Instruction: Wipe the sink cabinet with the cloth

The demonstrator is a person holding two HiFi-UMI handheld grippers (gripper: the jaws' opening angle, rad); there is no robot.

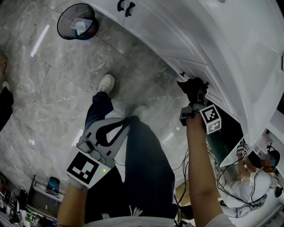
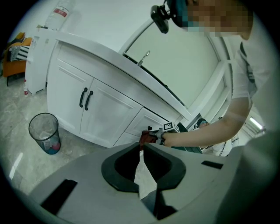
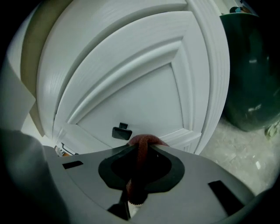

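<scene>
A wire-mesh waste bin (image 1: pixel 77 21) stands on the marble floor (image 1: pixel 53 88) in front of the sink cabinet (image 1: pixel 186 31), out from its pair of black door handles (image 1: pixel 125 6); the left gripper (image 1: pixel 120 125) hangs well clear of the cabinet, above the person's dark trouser leg, its jaws brought together with only a thin slit between them and nothing in it; a white shoe (image 1: pixel 105 83) is planted on the floor between bin and cabinet; further right, the right gripper (image 1: pixel 195 85) is up against the cabinet front, its jaws clamped on a dark red cloth (image 3: pixel 139 168); the cloth's bunched end presses on a white panelled front (image 3: pixel 144 87) of the cabinet, just beside a small black knob (image 3: pixel 121 131); a dark green container (image 3: pixel 249 70) sits past the cabinet's right end; a second person (image 1: pixel 248 190) in white is beyond that end.
</scene>
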